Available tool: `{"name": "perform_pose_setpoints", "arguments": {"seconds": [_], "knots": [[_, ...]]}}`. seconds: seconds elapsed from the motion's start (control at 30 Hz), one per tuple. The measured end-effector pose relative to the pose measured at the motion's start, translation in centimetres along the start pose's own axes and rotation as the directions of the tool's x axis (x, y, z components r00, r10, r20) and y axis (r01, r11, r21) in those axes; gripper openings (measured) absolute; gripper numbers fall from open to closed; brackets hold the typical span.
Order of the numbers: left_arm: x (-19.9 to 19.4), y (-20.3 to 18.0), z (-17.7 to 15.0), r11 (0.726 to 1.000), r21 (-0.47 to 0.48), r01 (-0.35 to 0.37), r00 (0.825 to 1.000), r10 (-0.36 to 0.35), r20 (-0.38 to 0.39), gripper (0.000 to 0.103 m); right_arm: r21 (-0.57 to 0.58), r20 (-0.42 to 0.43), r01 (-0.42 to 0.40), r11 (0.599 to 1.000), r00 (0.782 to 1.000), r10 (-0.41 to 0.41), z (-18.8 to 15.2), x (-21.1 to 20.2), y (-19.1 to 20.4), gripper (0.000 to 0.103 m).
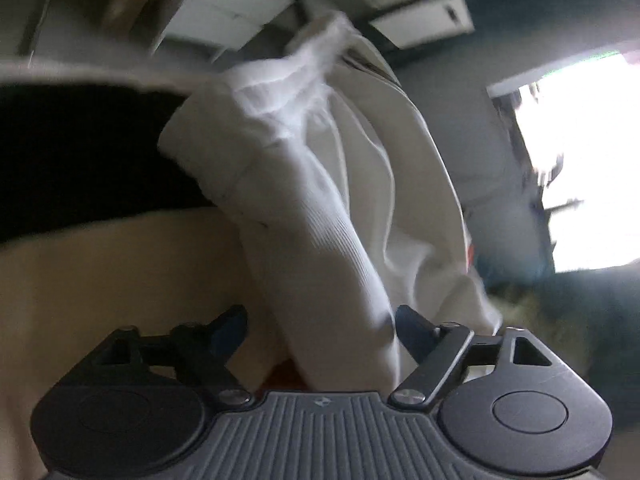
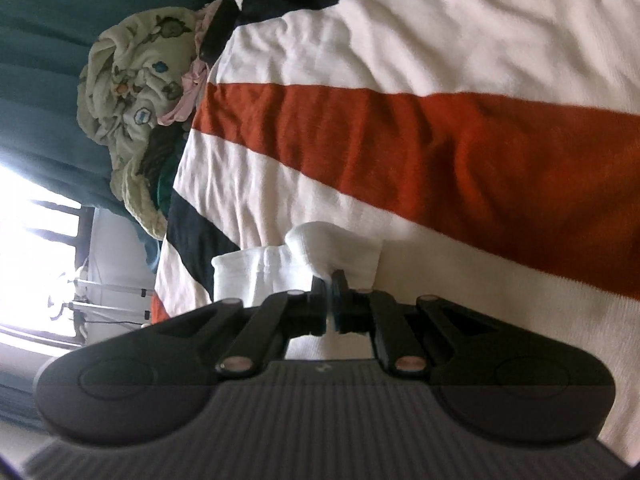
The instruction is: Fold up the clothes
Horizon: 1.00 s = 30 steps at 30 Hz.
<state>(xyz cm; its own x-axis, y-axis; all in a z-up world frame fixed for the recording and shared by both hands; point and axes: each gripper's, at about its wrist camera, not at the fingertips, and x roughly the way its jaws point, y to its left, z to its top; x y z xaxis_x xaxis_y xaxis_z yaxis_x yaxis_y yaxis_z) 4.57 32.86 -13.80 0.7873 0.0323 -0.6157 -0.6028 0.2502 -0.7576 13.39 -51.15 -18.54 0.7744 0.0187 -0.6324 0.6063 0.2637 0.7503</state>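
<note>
Nearest the left wrist camera, the left gripper point(image 1: 320, 330) has its jaws apart, with a white ribbed sock point(image 1: 316, 240) running up between them. Its right finger point(image 1: 412, 328) lies against the sock's edge, while the left finger point(image 1: 230, 328) stands clear of it, so the cloth is not clamped. This view is blurred; the sock extends away from the jaws to a bunched, crumpled end point(image 1: 288, 76) higher in the frame. Behind the sock lies a striped blanket point(image 1: 100, 280), showing a cream band and a black band. A bright window point(image 1: 580, 160) shows at the right edge. In the right wrist view, the right gripper point(image 2: 329, 280) has its jaws together, pinched on the edge of white socks point(image 2: 312, 256) lying on the same striped blanket point(image 2: 440, 152), here seen with cream, rust-orange and black bands. The white cloth forms two lobes, one beside the other, just ahead of the fingertips and resting on a cream band. A heap of pale green patterned cloth point(image 2: 132, 92) with a pink piece point(image 2: 188, 96) sits at the far end of the blanket, well apart from the gripper. Teal curtains point(image 2: 60, 40) hang behind the heap, and a bright window point(image 2: 36, 220) shows below them.
</note>
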Motion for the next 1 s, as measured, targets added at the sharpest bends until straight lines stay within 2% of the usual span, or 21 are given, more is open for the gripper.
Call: {"name": "perform_pose_setpoints", "arguments": {"seconds": [0.07, 0.1, 0.17, 0.2, 0.27, 0.43, 0.57, 0.63, 0.73, 0.8, 0.9, 1.0], "knots": [[0.3, -0.1, 0.2, 1.000, 0.003, -0.027, 0.999, 0.027, 0.044, 0.059, 0.002, -0.001, -0.002, 1.000, 1.000, 0.002, 0.0, 0.0, 0.0, 0.006], [0.4, -0.2, 0.3, 0.999, 0.009, -0.044, 0.997, 0.043, 0.068, 0.054, 0.000, -0.002, -0.005, 1.000, 1.000, 0.005, 0.1, 0.0, 0.0, 0.006], [0.0, -0.1, 0.5, 0.999, 0.022, -0.025, 0.994, 0.022, 0.107, 0.037, -0.004, -0.003, -0.010, 1.000, 1.000, 0.010, 0.1, 0.0, 0.1, 0.006], [-0.3, -0.1, 0.7, 0.999, 0.032, -0.013, 0.992, 0.009, 0.127, 0.033, -0.004, -0.004, -0.013, 1.000, 1.000, 0.013, 0.2, -0.1, 0.1, 0.006], [-1.1, -0.4, 1.1, 0.997, 0.075, -0.021, 0.988, 0.009, 0.154, 0.017, 0.005, -0.007, -0.025, 1.000, 1.000, 0.025, 0.3, -0.2, 0.0, 0.006], [-4.4, -0.1, 2.4, 0.998, 0.069, -0.001, 0.983, -0.011, 0.183, 0.011, -0.005, 0.024, -0.041, 0.999, 0.999, 0.041, 0.3, -1.5, 0.1, 0.006], [-8.9, -0.9, 4.8, 0.995, 0.093, 0.042, 0.980, -0.058, 0.188, 0.010, -0.029, 0.110, -0.072, 0.997, 0.991, 0.074, 0.3, -4.8, 0.8, 0.006], [-11.3, -0.9, 5.8, 0.990, 0.129, 0.047, 0.982, -0.069, 0.177, 0.010, -0.043, 0.155, -0.045, 0.998, 0.987, 0.051, -0.2, -6.2, 1.0, 0.006], [-14.3, -0.4, 6.2, 0.979, 0.202, -0.015, 0.984, -0.022, 0.179, 0.010, -0.022, 0.190, 0.050, 0.998, 0.981, -0.045, -1.0, -7.4, 0.4, 0.006], [-15.1, 0.9, 6.3, 0.975, 0.215, -0.061, 0.986, 0.025, 0.166, 0.010, 0.051, 0.169, 0.113, 0.992, 0.978, -0.120, -1.4, -7.6, -1.2, 0.006], [-14.5, 3.0, 6.2, 0.957, 0.251, -0.144, 0.984, 0.111, 0.143, 0.010, 0.164, 0.106, 0.174, 0.971, 0.975, -0.193, -1.6, -7.3, -3.8, 0.006], [-12.8, 4.3, 5.2, 0.917, 0.333, -0.220, 0.972, 0.177, 0.155, 0.013, 0.171, 0.072, 0.190, 0.967, 0.976, -0.205, -1.6, -6.9, -4.2, 0.007]]}}
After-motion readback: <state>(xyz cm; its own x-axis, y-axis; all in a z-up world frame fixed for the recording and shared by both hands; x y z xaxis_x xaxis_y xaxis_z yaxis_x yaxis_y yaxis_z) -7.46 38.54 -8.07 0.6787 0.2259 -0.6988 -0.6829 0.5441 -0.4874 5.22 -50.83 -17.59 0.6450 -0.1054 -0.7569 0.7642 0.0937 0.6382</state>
